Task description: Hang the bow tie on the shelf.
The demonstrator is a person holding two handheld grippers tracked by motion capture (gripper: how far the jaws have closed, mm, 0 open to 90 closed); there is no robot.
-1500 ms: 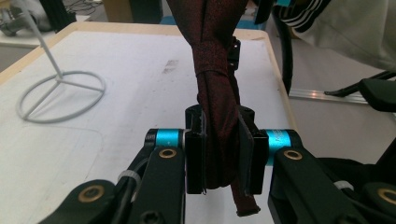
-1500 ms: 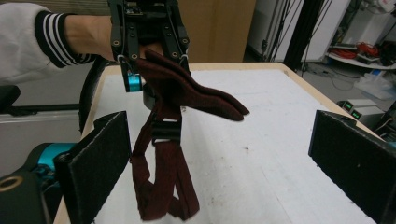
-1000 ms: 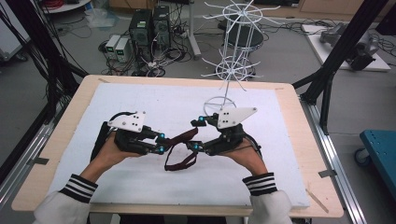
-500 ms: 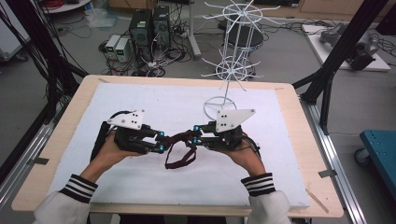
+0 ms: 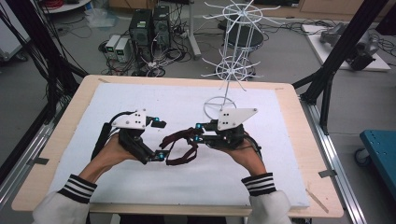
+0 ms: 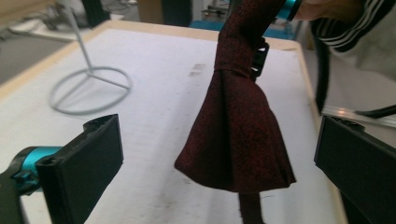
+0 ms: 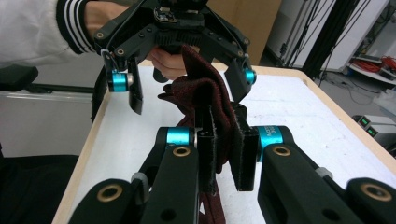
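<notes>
A dark red bow tie [image 5: 180, 145] hangs between the two grippers, just above the white mat [image 5: 140, 98]. My right gripper [image 5: 198, 133] is shut on one end of it; in the right gripper view its pads [image 7: 208, 140] pinch the folded cloth [image 7: 205, 93]. My left gripper [image 5: 160, 140] has just been opening and now stands open. In the left gripper view the tie's flared wing [image 6: 236, 130] hangs between the spread jaws without touching either pad [image 6: 93, 154]. The right gripper view also shows the left gripper [image 7: 186, 93] facing it, open around the tie.
A white wire display stand [image 5: 229, 70] rises from a ring base [image 5: 219, 107] behind my right gripper; the ring [image 6: 91, 88] also shows in the left gripper view. The mat lies on a wooden table [image 5: 299, 140]. Computers and cables sit on the floor beyond.
The left gripper's jaws have swung wide apart and let go of the bow tie. The right gripper closed on the tie's other end. Neither hand has shifted.
</notes>
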